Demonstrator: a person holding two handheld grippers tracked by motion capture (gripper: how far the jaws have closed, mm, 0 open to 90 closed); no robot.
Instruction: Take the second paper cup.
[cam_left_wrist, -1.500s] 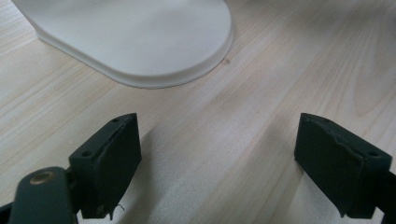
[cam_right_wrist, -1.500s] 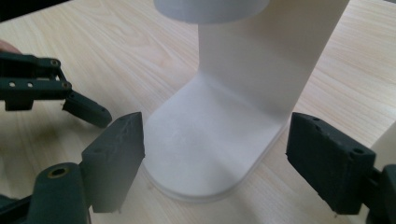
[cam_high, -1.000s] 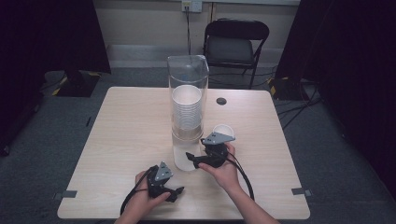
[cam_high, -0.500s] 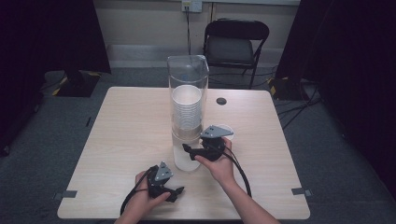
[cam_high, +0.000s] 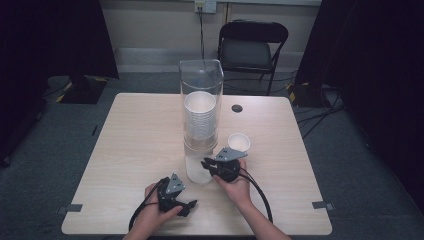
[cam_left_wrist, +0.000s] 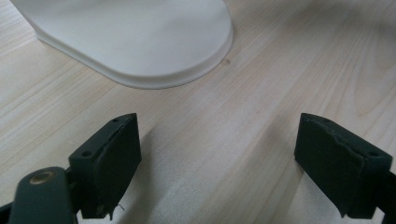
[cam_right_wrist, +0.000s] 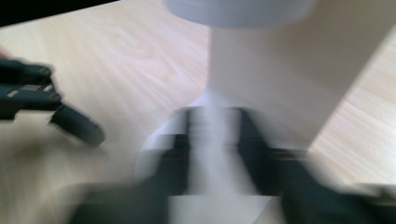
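Right gripper (cam_high: 207, 164) has swung in from beside the loose cup (cam_high: 238, 142) to the foot of the cup dispenser (cam_high: 201, 115); that cup, covered by the gripper half a second ago, now stands clear, upright, white, open mouth up, just right of the dispenser. Right gripper view is motion-blurred: jaws look to straddle something pale at the dispenser's base, probably the bottom cup of the stack, but I can't tell if they're spread or pinching. Left gripper (cam_high: 189, 204) rests on the worktop (cam_high: 130, 135) in front of the dispenser, unchanged, jaws spread wide and empty, white base (cam_left_wrist: 140, 37) just ahead of them. Likely parked while the right hand works. Dispenser: clear tube, nested white cups inside, mid-worktop.
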